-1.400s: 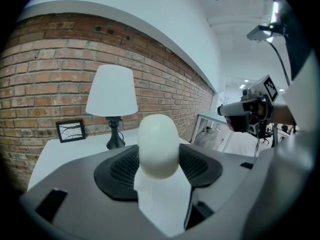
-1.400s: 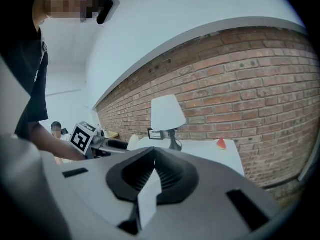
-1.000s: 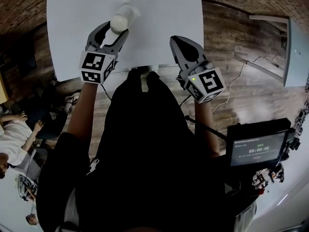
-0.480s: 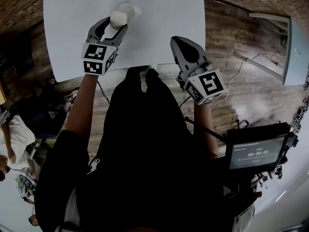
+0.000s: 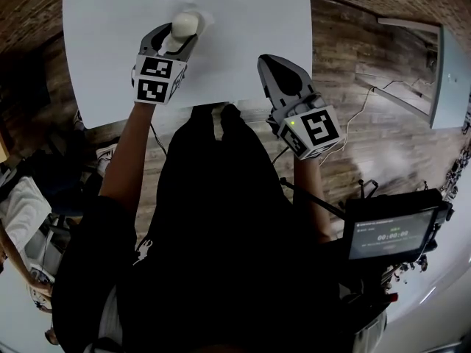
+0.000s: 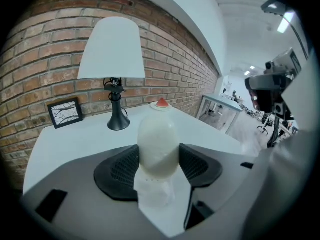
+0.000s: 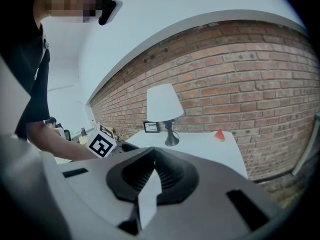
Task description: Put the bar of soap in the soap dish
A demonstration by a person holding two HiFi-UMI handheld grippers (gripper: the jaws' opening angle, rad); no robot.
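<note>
Now jaws of L gripper (image 6: 159, 160) clamp a smooth, off-white oval soap bar (image 6: 158, 134) upright; R gripper (image 7: 153, 155) jaws together.

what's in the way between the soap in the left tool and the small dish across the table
Nothing visible. The left tool holds the bar of soap, and bare table runs on to the small dish; the lamp stands left of that line.

Person: black short-sleeved top (image 5: 221, 219). Left hand-held gripper (image 5: 179, 35) and right hand-held gripper (image 5: 274, 66): grey moulded shells tapering toward the tips, with black ribbed pads (image 6: 122, 166) lining the jaws. Each carries a white cube (image 5: 157, 79) printed with black square markers. Small green light (image 5: 294, 121) on the right cube.
</note>
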